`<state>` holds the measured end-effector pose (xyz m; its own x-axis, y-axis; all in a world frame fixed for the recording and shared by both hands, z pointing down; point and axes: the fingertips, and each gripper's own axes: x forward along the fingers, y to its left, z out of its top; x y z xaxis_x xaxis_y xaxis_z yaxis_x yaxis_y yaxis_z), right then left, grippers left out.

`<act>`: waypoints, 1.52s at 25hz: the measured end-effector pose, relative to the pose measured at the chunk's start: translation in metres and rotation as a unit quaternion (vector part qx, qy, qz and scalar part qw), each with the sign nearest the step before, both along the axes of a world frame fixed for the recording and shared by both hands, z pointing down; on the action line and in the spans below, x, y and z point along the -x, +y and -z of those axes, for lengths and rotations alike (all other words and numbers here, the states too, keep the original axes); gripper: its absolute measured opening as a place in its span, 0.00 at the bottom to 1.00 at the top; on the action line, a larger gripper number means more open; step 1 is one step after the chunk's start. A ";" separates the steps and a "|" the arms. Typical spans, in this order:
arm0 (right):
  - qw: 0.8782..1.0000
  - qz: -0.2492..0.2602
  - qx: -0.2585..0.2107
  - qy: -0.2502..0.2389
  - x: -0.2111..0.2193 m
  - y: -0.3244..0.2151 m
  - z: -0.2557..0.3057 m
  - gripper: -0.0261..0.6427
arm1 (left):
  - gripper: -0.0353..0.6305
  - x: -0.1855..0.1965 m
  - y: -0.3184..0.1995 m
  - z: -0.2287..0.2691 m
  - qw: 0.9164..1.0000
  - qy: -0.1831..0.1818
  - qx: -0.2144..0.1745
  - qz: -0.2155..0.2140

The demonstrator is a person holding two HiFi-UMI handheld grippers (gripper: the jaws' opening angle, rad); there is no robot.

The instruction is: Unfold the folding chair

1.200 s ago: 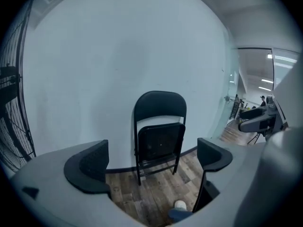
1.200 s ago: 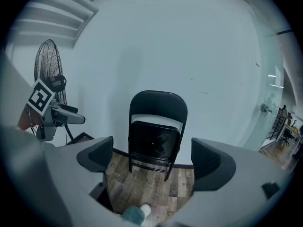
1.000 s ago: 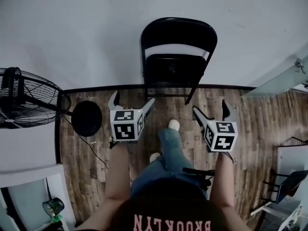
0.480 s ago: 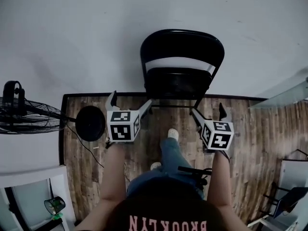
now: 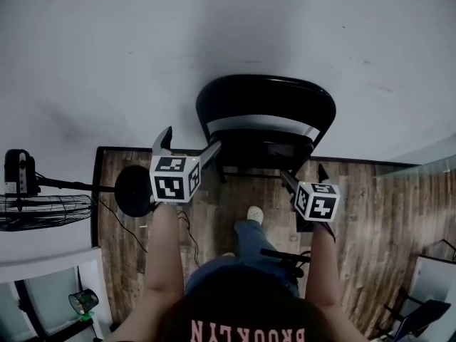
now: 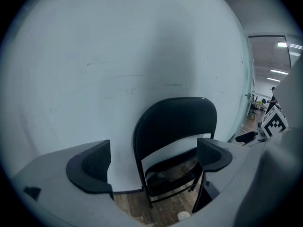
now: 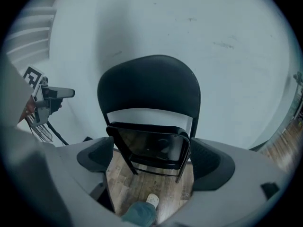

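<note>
only overhead: shirt [image 5: 242,313] opposite folding chair [image 5: 265,100]

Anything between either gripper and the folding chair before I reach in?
Nothing visible. The left gripper and right gripper are open, with only wood floor before the folding chair at the wall. The person's shoe is below that path.

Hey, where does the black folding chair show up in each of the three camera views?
Head view: folding chair at upper centre.
Left gripper view: chair at lower centre, slightly right.
Right gripper view: chair at centre.
Shared landmark: the white wall behind it in all three.
</note>
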<state>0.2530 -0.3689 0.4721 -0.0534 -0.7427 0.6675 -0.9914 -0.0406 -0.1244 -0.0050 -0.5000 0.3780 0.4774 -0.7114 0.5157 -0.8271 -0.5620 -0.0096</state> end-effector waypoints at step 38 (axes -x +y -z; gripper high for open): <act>0.927 -0.228 0.055 -0.292 -0.025 -0.117 -0.119 0.75 | 0.47 -0.070 -0.115 -0.016 0.975 -0.141 0.015 -0.172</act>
<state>0.2782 -0.4858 0.5907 -0.1267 -0.7058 0.6970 -0.6323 -0.4839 -0.6050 0.0647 -0.6149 0.3938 0.5215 -0.5162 0.6794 -0.5563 -0.8094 -0.1880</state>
